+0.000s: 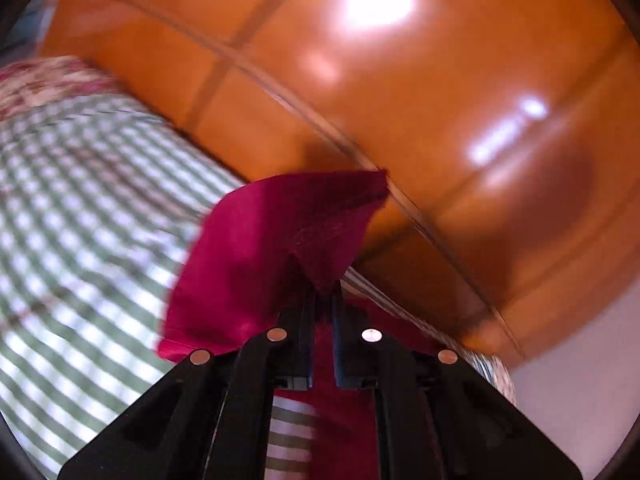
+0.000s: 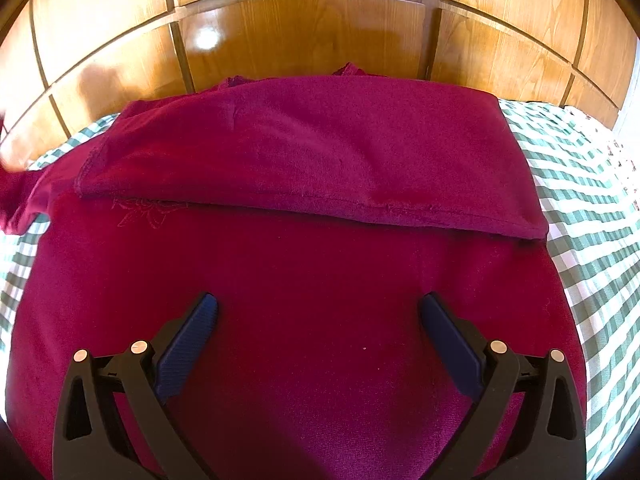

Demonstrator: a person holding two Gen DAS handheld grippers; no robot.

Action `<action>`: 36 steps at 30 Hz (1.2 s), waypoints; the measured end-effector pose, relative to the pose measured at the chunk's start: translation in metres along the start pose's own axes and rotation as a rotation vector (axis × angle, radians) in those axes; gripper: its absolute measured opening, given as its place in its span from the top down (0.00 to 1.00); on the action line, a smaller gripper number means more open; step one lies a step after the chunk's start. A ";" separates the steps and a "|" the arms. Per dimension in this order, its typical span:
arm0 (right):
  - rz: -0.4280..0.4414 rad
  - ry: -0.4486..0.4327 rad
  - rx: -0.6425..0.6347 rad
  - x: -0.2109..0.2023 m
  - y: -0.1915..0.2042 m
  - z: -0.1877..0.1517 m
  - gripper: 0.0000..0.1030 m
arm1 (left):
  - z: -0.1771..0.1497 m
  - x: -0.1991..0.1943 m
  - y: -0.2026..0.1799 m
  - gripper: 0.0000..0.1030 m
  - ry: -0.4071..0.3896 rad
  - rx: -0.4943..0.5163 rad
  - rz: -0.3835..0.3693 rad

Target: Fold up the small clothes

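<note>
A dark red garment (image 2: 304, 264) lies spread on the green-and-white checked bedspread (image 2: 592, 216), its far part folded toward me so a hemmed edge runs across the middle. My right gripper (image 2: 318, 312) is open and empty, hovering just above the near part of the garment. In the left wrist view, my left gripper (image 1: 323, 292) is shut on a corner of the same red garment (image 1: 256, 256) and holds it lifted over the bedspread (image 1: 80, 240). That view is motion-blurred.
A glossy wooden panelled headboard (image 2: 304, 28) stands right behind the garment and fills the left wrist view's upper right (image 1: 400, 80). A floral fabric (image 1: 44, 80) lies at the far left. A pale wall (image 1: 580, 360) shows at the lower right.
</note>
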State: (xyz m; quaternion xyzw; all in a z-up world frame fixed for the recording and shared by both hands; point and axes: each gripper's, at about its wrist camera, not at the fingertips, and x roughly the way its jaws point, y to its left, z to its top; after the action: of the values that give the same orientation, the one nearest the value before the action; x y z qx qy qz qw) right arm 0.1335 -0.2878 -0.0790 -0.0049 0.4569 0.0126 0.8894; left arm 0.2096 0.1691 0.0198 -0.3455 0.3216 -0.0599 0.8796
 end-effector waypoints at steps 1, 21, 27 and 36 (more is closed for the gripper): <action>0.001 0.000 0.001 0.000 0.000 0.000 0.03 | -0.010 0.011 -0.019 0.94 0.029 0.034 -0.031; 0.289 -0.008 0.127 -0.022 -0.010 0.026 0.36 | -0.174 0.077 -0.084 0.71 0.326 0.367 -0.012; 0.413 0.076 0.079 0.005 0.045 0.058 0.56 | -0.195 0.073 -0.070 0.71 0.344 0.382 0.026; 0.290 -0.072 -0.130 -0.043 0.088 0.087 0.91 | -0.191 0.071 -0.077 0.68 0.318 0.402 0.033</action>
State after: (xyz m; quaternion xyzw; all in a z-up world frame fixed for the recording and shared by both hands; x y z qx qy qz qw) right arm 0.1768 -0.1989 0.0067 0.0039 0.4188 0.1706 0.8919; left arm 0.1585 -0.0206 -0.0734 -0.1445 0.4432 -0.1620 0.8697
